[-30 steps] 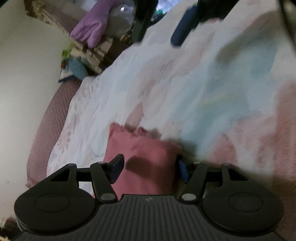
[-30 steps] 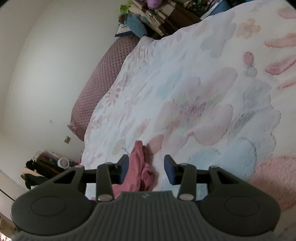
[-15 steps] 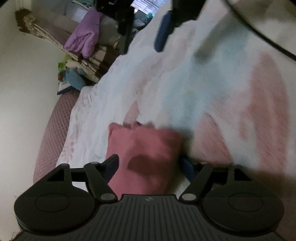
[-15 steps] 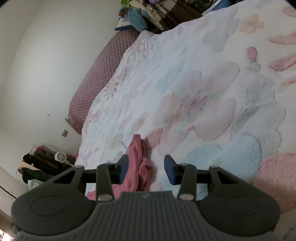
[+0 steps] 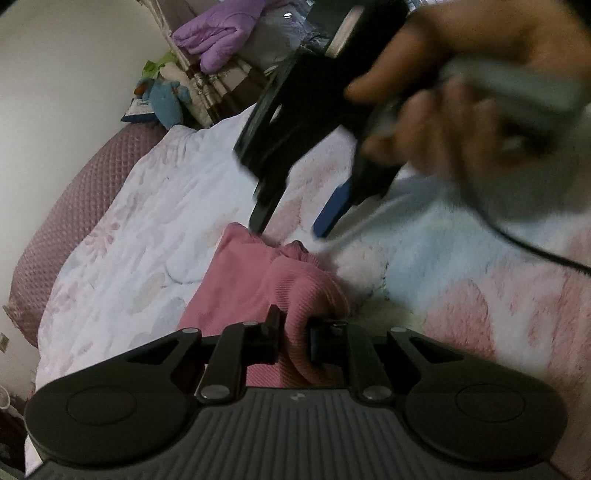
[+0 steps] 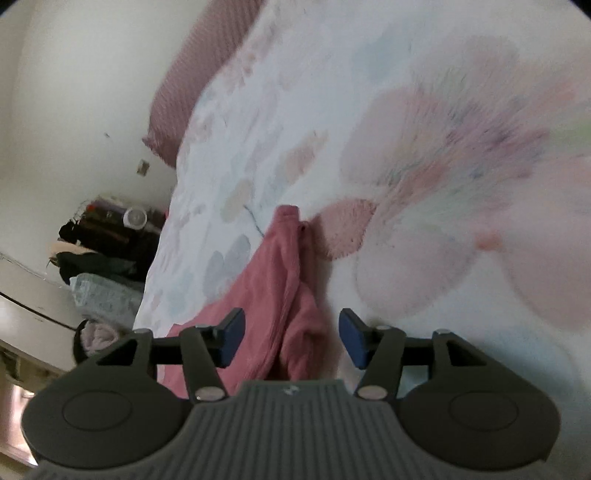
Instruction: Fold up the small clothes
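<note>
A small pink knit garment (image 5: 258,280) lies bunched on the floral blanket (image 5: 155,221). My left gripper (image 5: 293,338) is shut on a raised fold of it at the near edge. The right gripper (image 5: 288,229) shows in the left wrist view, held by a hand, open, its tips just above the garment's far edge. In the right wrist view the right gripper (image 6: 290,338) is open, its blue pads (image 6: 351,341) on either side of the pink garment (image 6: 280,280).
The blanket (image 6: 406,155) covers a bed with a mauve quilted cover (image 5: 74,206) along its left edge. A purple coat (image 5: 221,33) and a blue toy (image 5: 168,101) lie on clutter beyond the bed. Dark clothes and a fan (image 6: 135,218) stand by the wall.
My left gripper has closed on a fold of the pink garment. The right gripper has come down close over the garment's far edge and still stands open.
</note>
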`<control>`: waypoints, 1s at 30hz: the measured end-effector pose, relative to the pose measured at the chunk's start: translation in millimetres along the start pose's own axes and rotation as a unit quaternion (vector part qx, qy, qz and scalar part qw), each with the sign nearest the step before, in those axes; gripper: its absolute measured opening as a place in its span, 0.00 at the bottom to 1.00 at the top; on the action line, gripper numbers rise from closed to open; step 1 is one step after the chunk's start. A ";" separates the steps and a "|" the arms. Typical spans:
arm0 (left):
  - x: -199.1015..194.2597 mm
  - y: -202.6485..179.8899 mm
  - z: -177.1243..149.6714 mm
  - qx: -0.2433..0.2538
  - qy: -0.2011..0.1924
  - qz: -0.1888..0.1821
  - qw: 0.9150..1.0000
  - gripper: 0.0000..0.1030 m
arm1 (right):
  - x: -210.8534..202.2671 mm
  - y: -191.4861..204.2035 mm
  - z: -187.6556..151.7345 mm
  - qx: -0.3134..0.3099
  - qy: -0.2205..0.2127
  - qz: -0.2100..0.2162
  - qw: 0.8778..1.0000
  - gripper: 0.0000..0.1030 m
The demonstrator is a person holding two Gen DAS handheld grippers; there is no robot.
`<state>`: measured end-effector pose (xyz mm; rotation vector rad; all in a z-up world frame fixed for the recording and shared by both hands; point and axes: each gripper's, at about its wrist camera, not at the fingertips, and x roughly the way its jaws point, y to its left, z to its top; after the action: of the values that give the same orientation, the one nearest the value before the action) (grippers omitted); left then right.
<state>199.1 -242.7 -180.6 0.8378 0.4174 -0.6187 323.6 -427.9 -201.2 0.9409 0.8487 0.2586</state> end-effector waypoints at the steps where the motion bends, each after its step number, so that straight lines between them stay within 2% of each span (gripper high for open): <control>1: -3.5 -2.1 -1.0 -0.004 -0.001 -0.001 1.000 0.15 | 11.2 -1.8 7.0 -0.003 0.015 0.000 1.000 0.53; 4: -4.6 1.8 -2.3 -0.019 -0.002 -0.008 1.000 0.15 | 39.8 -5.7 26.8 -0.009 0.053 0.011 0.998 0.53; 6: -4.3 3.3 -2.9 -0.028 -0.004 -0.014 1.000 0.15 | 52.0 -6.8 36.1 -0.006 0.062 0.031 0.998 0.53; 9: -5.7 6.3 -3.7 -0.038 -0.006 -0.019 0.999 0.15 | 74.0 -4.7 47.8 -0.010 0.073 0.037 0.997 0.51; 11: -6.3 10.2 -3.9 -0.051 -0.005 -0.025 0.998 0.15 | 87.6 -1.4 51.5 -0.023 0.088 0.032 0.995 0.42; 12: -6.6 13.0 -4.1 -0.059 -0.005 -0.027 0.998 0.15 | 92.5 1.0 52.6 -0.031 0.093 0.027 0.995 0.26; 13: -7.6 13.9 -4.8 -0.066 -0.005 -0.029 0.997 0.15 | 98.1 3.0 53.3 -0.038 0.101 0.023 0.994 0.21; 17: -13.5 27.5 -4.9 -0.105 -0.010 -0.043 0.993 0.13 | 100.2 12.7 54.7 -0.048 0.106 0.020 0.993 0.14; 21: -30.5 55.5 -5.7 -0.181 -0.030 -0.051 0.982 0.12 | 82.7 33.9 61.0 -0.055 0.092 0.023 0.994 0.13; 23: -40.2 73.8 -9.0 -0.236 -0.038 -0.059 0.969 0.12 | 74.2 50.8 66.2 -0.059 0.088 0.018 0.994 0.13; 25: -49.3 92.2 -16.5 -0.301 -0.043 -0.073 0.950 0.12 | 68.0 75.3 68.5 -0.074 0.089 0.005 0.993 0.13; 28: -63.9 120.8 -38.5 -0.399 -0.058 -0.092 0.911 0.11 | 65.4 118.5 65.8 -0.104 0.094 -0.023 0.990 0.12; 30: -74.4 143.6 -58.4 -0.460 -0.071 -0.099 0.880 0.10 | 68.7 148.7 62.6 -0.124 0.098 -0.040 0.987 0.12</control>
<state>231.3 -97.9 -93.8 -0.1659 0.5934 -0.5741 437.9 -341.5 -100.1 0.6549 1.0073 0.3818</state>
